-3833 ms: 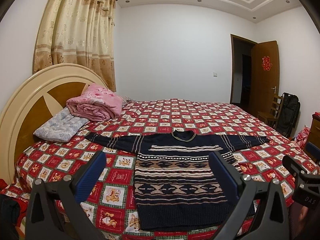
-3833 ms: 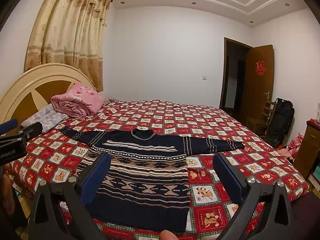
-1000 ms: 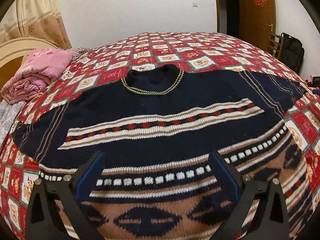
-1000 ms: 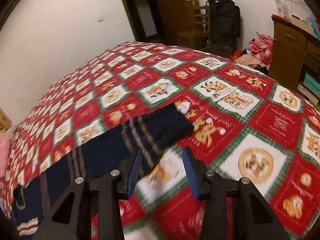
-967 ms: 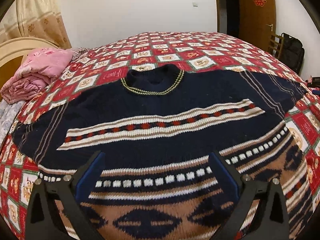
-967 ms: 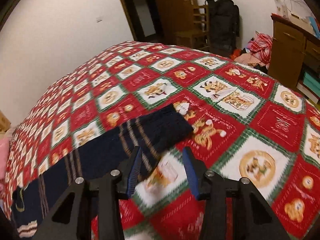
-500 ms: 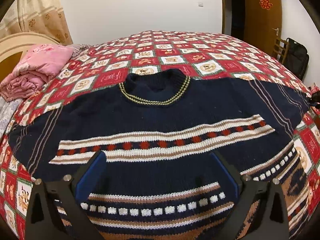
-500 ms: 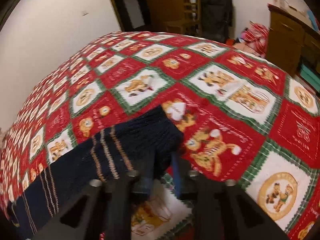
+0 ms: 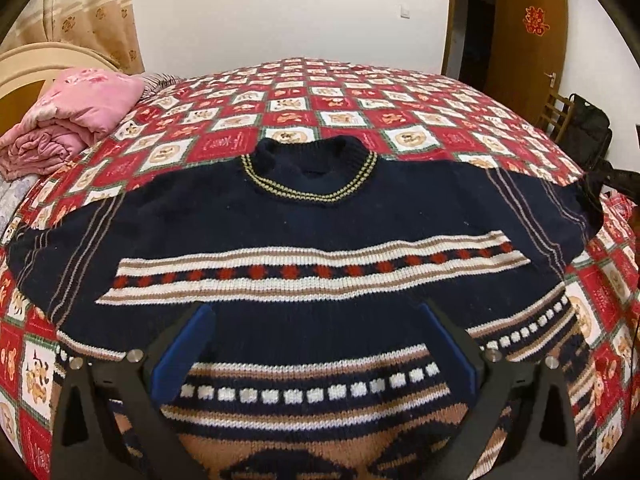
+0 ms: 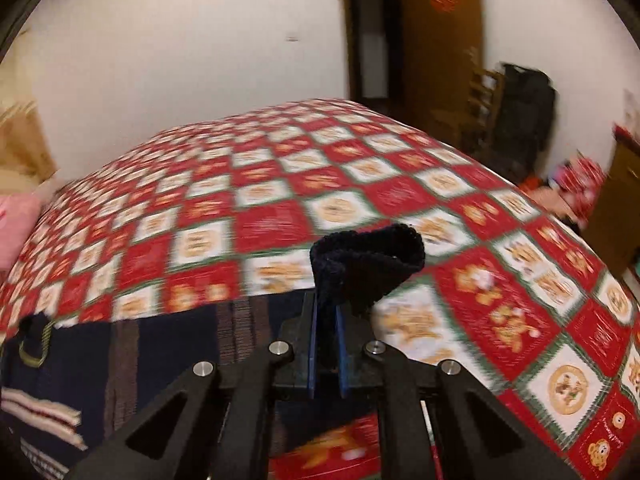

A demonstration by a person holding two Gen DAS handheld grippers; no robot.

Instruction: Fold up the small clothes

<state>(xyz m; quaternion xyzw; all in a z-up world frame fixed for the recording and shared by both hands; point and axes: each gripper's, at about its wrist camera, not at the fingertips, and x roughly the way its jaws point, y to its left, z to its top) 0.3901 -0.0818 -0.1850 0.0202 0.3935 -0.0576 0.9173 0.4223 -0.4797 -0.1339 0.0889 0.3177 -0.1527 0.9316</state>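
Observation:
A navy knitted sweater (image 9: 304, 216) with tan, white and red bands lies flat on the bed, collar away from me. My left gripper (image 9: 316, 312) hovers open over its chest, nothing between the blue pads. In the right wrist view my right gripper (image 10: 326, 312) is shut on the cuff of the sweater's right sleeve (image 10: 368, 264), which sticks up curled above the pads. The sleeve is lifted off the bedspread and the sweater's body (image 10: 80, 356) trails to the left. In the left wrist view that gripper (image 9: 612, 178) shows dark at the far right, at the sleeve's end.
The bed has a red, white and green checked bedspread (image 9: 332, 92). A folded pink quilt (image 9: 68, 120) lies by the headboard at left. A wooden door (image 9: 520, 36), a chair and a black bag (image 9: 588, 132) stand beyond the bed's right side.
My right gripper closed on the sleeve cuff and lifted it, moving left toward the sweater's body. The left gripper stayed open and tilted up a little.

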